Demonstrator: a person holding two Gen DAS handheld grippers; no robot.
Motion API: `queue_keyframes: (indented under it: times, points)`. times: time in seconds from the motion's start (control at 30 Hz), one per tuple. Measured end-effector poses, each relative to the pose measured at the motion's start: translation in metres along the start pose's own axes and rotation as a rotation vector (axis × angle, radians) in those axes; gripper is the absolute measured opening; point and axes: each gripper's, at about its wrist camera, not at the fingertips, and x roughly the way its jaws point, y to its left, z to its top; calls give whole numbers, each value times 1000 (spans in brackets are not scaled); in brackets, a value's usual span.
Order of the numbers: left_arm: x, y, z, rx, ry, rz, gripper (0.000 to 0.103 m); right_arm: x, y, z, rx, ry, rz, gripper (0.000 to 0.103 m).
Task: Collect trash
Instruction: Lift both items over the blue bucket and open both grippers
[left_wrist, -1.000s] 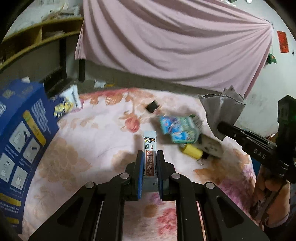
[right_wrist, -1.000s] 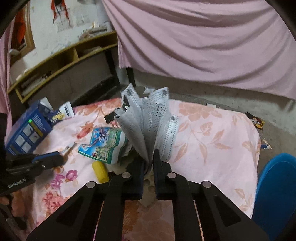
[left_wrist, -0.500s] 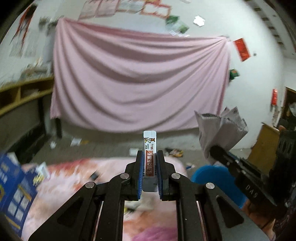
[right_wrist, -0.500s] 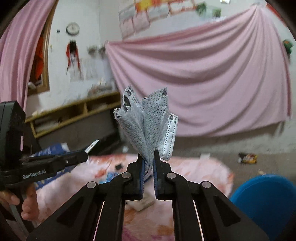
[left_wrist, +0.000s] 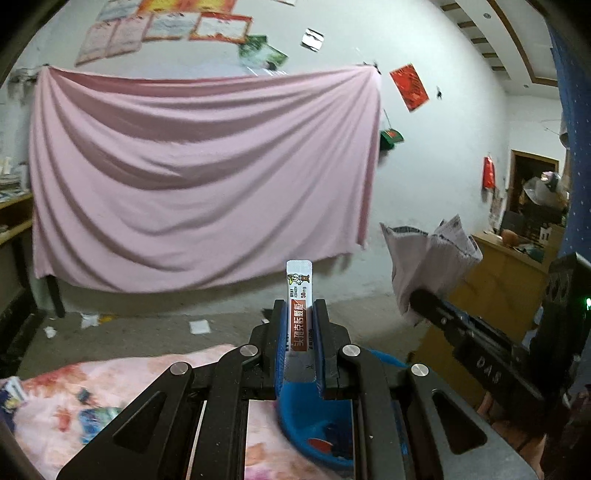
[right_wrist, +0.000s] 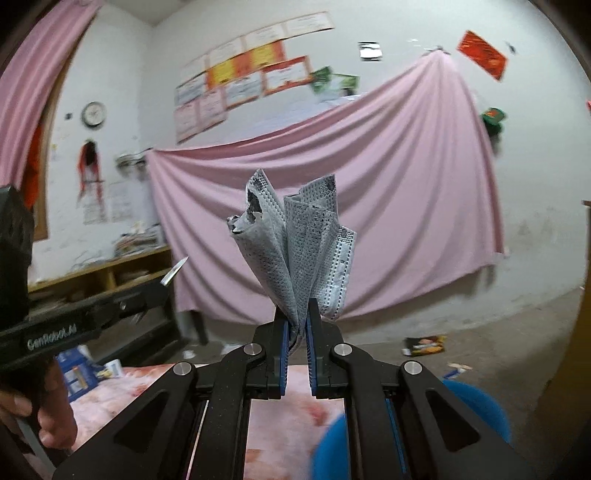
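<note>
My left gripper (left_wrist: 299, 314) is shut on a narrow white and red sachet (left_wrist: 300, 295) that stands upright between the pads. My right gripper (right_wrist: 296, 317) is shut on a crumpled grey face mask (right_wrist: 295, 243) that fans out above the jaws. The right gripper with the mask (left_wrist: 428, 258) shows at the right of the left wrist view. The left gripper (right_wrist: 162, 291) shows at the left of the right wrist view. A blue bin (left_wrist: 314, 428) sits low beneath the left gripper and shows in the right wrist view (right_wrist: 476, 402). Both grippers are raised above the floral tabletop (left_wrist: 110, 387).
More trash lies on the floral cloth, a blue wrapper (left_wrist: 96, 417) among it. A blue box (right_wrist: 74, 373) stands at the table's left end. A pink curtain (left_wrist: 192, 177) hangs on the far wall. Litter (right_wrist: 424, 345) lies on the concrete floor. A wooden cabinet (left_wrist: 498, 280) stands at right.
Both grippers have lifted and tilted up from the table, carrying the sachet and the mask. The view now shows the wall and the blue bin below instead of the tabletop trash.
</note>
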Motion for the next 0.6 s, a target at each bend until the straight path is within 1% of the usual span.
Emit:
queue_keyframes:
  times: [0.17, 0.37, 0.47, 0.6]
  points:
    - [32, -18, -4, -4, 89, -42, 11, -8, -41, 3, 66, 44, -81, 7]
    - [61, -33, -9, -25, 192, -75, 11, 2, -79, -13, 145, 181, -141, 8]
    - [73, -33, -17, -43, 257, -95, 11, 7, -87, -19, 174, 226, -146, 8]
    - [90, -30, -25, -103, 342, -115, 11, 15, -90, -27, 185, 278, -156, 8]
